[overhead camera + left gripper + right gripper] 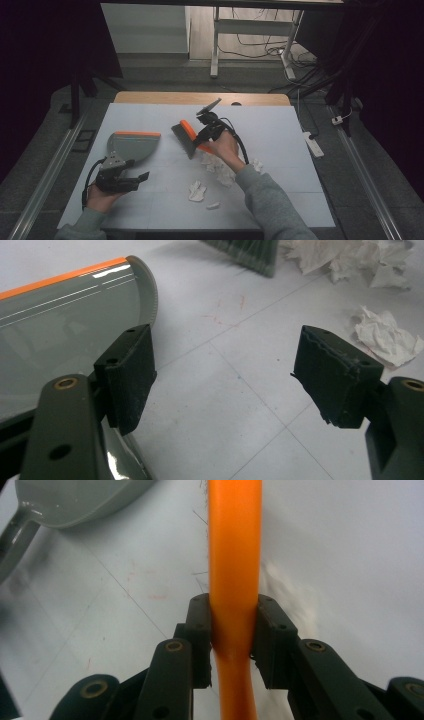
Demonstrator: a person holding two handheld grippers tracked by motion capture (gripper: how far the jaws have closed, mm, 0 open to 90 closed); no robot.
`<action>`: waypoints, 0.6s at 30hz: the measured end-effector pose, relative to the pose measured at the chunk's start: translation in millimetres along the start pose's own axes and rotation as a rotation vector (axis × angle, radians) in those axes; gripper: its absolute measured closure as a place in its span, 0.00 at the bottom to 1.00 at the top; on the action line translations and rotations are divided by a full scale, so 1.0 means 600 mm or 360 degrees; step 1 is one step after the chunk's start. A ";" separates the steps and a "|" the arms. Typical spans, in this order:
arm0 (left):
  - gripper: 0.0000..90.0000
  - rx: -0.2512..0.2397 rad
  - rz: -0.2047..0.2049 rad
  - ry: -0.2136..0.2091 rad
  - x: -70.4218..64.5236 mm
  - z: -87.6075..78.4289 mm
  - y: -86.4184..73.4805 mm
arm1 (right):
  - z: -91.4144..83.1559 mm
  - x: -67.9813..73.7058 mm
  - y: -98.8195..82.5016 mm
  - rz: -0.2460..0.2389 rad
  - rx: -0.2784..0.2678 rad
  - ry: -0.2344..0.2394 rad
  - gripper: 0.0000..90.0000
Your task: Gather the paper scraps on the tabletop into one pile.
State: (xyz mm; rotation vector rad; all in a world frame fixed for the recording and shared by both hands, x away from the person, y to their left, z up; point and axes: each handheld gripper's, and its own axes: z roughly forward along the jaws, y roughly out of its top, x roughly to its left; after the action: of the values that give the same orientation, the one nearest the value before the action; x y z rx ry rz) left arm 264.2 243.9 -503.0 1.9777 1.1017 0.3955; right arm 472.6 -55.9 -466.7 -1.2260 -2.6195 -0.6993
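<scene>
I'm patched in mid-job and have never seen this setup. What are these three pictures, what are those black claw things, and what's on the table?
No robot here: a person holds a handheld two-jaw gripper in each hand. The high view looks down on the table. The other two come from cameras riding on each gripper, looking along its black jaws.

The right gripper is shut on the orange handle of a small brush, whose bristles point down at the table. The left gripper is open and holds nothing, its jaws beside the grey dustpan with an orange edge. Crumpled white paper scraps lie scattered near the brush.
</scene>
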 end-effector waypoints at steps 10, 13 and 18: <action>0.28 0.0000 0.0014 -0.0005 -0.004 0.002 0.003 | -0.076 -0.028 -0.048 0.0041 -0.0056 -0.0044 0.79; 0.28 0.0008 0.0013 -0.0005 -0.004 0.003 0.003 | -0.098 -0.028 -0.051 0.0042 -0.0147 -0.0003 0.79; 0.28 0.0010 0.0009 -0.0003 -0.002 0.003 0.002 | -0.125 -0.029 -0.059 0.0024 -0.0216 0.0018 0.79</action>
State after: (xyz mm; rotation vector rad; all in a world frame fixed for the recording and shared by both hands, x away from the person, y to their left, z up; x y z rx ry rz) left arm 265.3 241.7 -503.1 1.9864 1.0978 0.3933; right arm 453.6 -123.6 -418.9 -1.2718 -2.5883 -0.8915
